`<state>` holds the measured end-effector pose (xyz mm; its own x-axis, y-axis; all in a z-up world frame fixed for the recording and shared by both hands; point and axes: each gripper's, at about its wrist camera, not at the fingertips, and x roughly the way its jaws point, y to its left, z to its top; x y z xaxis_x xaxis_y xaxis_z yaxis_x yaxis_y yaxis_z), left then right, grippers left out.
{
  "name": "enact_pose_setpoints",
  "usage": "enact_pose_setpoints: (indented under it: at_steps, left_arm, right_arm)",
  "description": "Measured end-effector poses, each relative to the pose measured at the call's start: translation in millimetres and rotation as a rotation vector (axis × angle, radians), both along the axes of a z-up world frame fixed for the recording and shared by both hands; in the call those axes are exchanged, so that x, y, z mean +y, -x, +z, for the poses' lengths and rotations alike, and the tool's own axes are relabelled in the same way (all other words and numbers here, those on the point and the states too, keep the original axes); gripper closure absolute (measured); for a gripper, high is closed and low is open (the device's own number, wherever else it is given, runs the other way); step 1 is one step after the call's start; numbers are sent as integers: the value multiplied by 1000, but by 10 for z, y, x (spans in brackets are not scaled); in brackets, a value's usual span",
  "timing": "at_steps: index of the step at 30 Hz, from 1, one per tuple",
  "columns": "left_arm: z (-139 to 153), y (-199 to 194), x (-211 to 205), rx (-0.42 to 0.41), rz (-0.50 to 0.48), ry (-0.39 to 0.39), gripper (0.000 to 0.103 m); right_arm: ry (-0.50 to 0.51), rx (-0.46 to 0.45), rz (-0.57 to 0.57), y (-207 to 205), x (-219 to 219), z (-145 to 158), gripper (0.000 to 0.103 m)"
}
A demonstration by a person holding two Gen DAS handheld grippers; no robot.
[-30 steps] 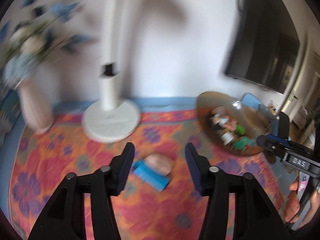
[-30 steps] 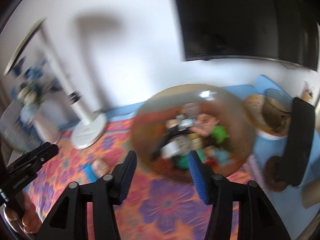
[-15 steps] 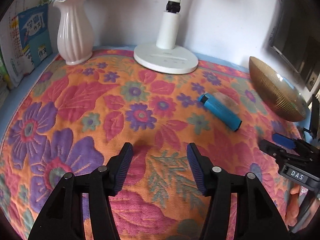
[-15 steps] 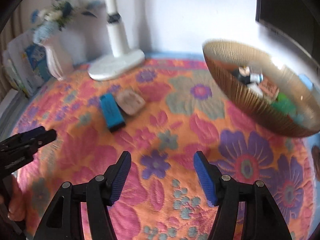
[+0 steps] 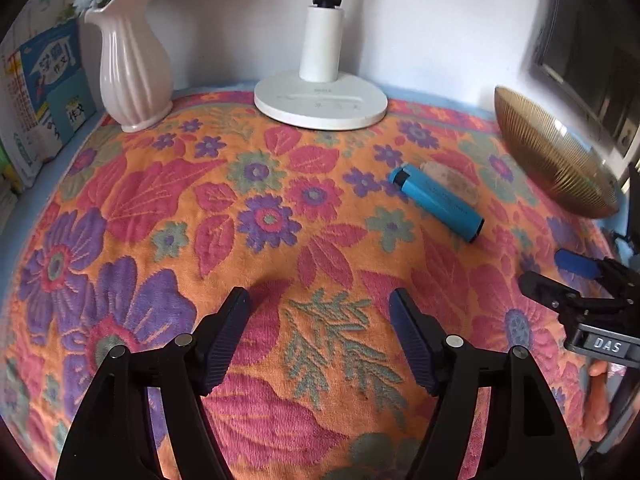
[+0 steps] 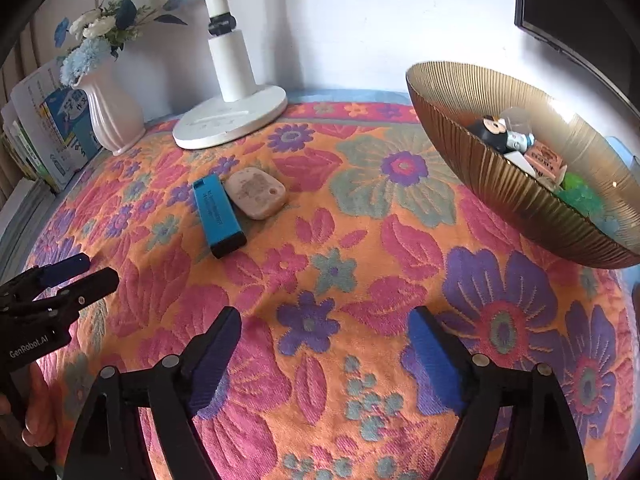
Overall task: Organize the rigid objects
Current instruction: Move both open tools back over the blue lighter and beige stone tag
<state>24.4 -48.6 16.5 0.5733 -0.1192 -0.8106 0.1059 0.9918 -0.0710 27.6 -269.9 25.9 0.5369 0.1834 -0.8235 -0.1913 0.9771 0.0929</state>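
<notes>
A blue rectangular block [image 6: 218,214] lies on the floral cloth with a beige flat pebble-like piece [image 6: 256,194] touching its right side; both also show in the left wrist view, the block [image 5: 438,202] and the beige piece [image 5: 450,180]. A ribbed gold bowl [image 6: 520,204] at the right holds several small objects, among them a small black-and-white figure [image 6: 498,136]. My right gripper [image 6: 324,340] is open and empty, low over the cloth, short of the block. My left gripper [image 5: 320,318] is open and empty, left of the block.
A white lamp base [image 6: 232,124] and a pink vase with blue flowers [image 6: 110,120] stand at the back by the wall. Books [image 5: 40,92] lean at the far left. The bowl's outer wall [image 5: 552,160] shows at the right in the left wrist view.
Both grippers dropped from a raised, blurred view to low over the cloth, then settled. Both jaws stay open. The block and the beige piece have not moved.
</notes>
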Motion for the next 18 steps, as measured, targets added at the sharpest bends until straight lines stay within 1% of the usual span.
enact_pose_setpoints:
  at_steps: [2,3,4,6,8,10,13,15,16,18]
  left_arm:
    - [95,26,-134,35,-58,-4,33]
    - [184,28,-240,41,-96,2,33]
    - [250,10,-321,37,-114,8,33]
    - [359,-116,-513,32,-152,48,33]
    - [365,-306,-689,33,-153,57,33]
    - [310,-464,-816,33,-147,45,33]
    - [156,-658,-992,56,-139,32,33]
    - [64,-755,-1049,60,-130,5,34]
    - [30,-788,-1051,60,-128,0,35]
    - [-32,-806,-1026,62,-136,-12,46]
  right_arm:
    - [18,38,-3,13,-18,5,18]
    - [38,71,-8,21,-20,15,18]
    - [46,108,-2,20,-22,37,18]
    - [38,153,36,-23,-9,110,18]
    - [60,111,67,-71,14,238,18]
    - [113,60,80,-122,23,320,18]
    - [107,45,103,-191,-10,318,18]
    - [93,45,107,-235,-24,279,18]
    - [90,47,111,-260,-21,250,18]
    - [90,50,116,-311,-10,192,18]
